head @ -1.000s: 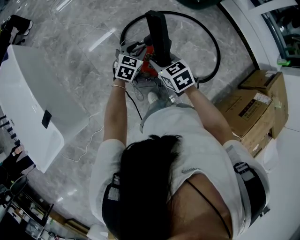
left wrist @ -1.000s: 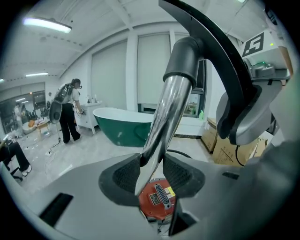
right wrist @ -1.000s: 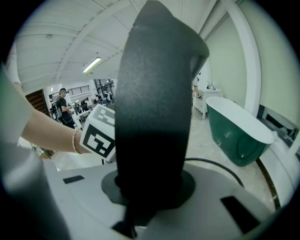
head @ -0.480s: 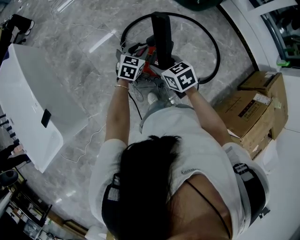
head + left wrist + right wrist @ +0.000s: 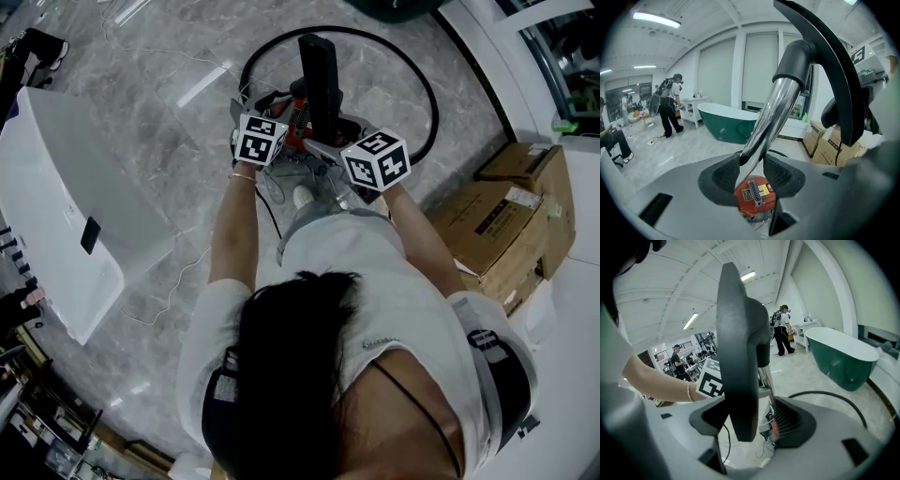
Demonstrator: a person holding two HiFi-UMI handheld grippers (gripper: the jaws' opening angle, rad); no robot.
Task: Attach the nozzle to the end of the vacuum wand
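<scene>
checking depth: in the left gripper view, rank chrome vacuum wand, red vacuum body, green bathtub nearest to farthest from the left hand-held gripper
1. chrome vacuum wand, between its jaws
2. red vacuum body, just below
3. green bathtub, across the floor

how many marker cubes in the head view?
2. The left cube sits on the left gripper, clamped on the wand; the right cube sits on the right gripper, whose jaws have just been opening with the nozzle between them. None seem hidden.
</scene>
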